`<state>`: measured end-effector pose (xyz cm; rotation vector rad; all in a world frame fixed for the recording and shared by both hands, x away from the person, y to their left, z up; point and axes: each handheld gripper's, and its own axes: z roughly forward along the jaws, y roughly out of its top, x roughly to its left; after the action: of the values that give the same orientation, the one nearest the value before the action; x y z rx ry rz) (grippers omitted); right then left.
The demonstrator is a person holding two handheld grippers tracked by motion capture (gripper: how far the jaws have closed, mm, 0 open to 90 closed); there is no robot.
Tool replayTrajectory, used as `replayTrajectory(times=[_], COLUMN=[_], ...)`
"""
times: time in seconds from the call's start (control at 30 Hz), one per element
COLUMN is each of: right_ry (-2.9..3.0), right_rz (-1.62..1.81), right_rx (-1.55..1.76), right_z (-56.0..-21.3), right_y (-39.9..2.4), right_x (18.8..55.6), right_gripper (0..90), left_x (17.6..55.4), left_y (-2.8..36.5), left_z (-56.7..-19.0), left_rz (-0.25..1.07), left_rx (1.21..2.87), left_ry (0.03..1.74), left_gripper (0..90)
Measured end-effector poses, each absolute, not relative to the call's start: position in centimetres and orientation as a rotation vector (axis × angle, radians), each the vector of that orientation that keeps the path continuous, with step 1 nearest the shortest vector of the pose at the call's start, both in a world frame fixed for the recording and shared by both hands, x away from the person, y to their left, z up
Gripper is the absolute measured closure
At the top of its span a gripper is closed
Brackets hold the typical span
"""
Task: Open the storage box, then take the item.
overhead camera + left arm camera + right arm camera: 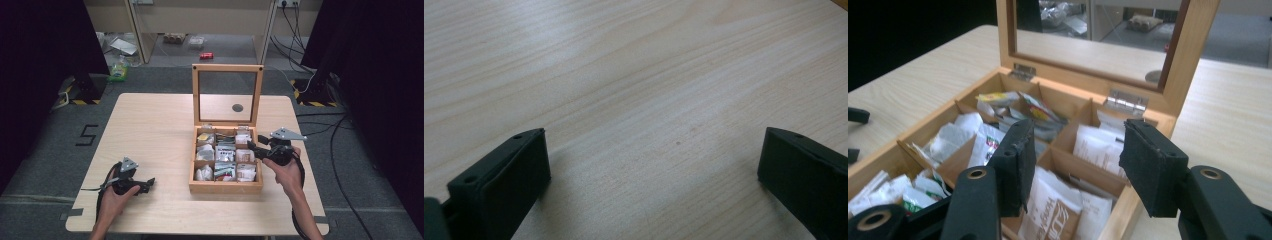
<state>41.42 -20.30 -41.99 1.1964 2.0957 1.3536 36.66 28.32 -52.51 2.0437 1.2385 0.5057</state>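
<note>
A wooden tea box [226, 187] stands open on the table, its glass-paned lid [227, 67] upright at the back. Its compartments hold several tea bag sachets [225, 152]. My right gripper [253, 148] hovers over the box's right column, jaws open with nothing between them. In the right gripper view, the right gripper [1073, 165] sits above white and brown sachets [1055, 210] near the box wall [1128, 200]. My left gripper [148, 185] rests low over bare table at the front left, open and empty. The left gripper [651, 160] shows wood grain between its jaws.
The light wooden table [150, 125] has free surface left of the box and behind it, with a small dark round mark [237, 107] seen through the lid. Cables [320, 125] lie on the floor to the right. Shelving [200, 30] stands beyond the table.
</note>
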Motion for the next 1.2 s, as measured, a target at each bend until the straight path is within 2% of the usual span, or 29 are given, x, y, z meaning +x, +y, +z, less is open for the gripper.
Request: replayTrajectory(times=[0.67, 1.2], right_ry=[2.201, 2.227], right_rz=[1.290, 1.277], right_rx=[1.197, 1.202], right_z=[-44.1, -44.3], right_y=[-20.0, -19.6], right_x=[41.4, 41.8], right_gripper=[47.1, 46.1], left_x=[36.7, 36.7], left_y=[28.3, 28.3], left_z=[-52.5, -52.5], left_rz=[0.506, 0.505], left_rx=[2.040, 2.042], left_ry=[1.239, 1.239], left_gripper=[0.0, 0.0])
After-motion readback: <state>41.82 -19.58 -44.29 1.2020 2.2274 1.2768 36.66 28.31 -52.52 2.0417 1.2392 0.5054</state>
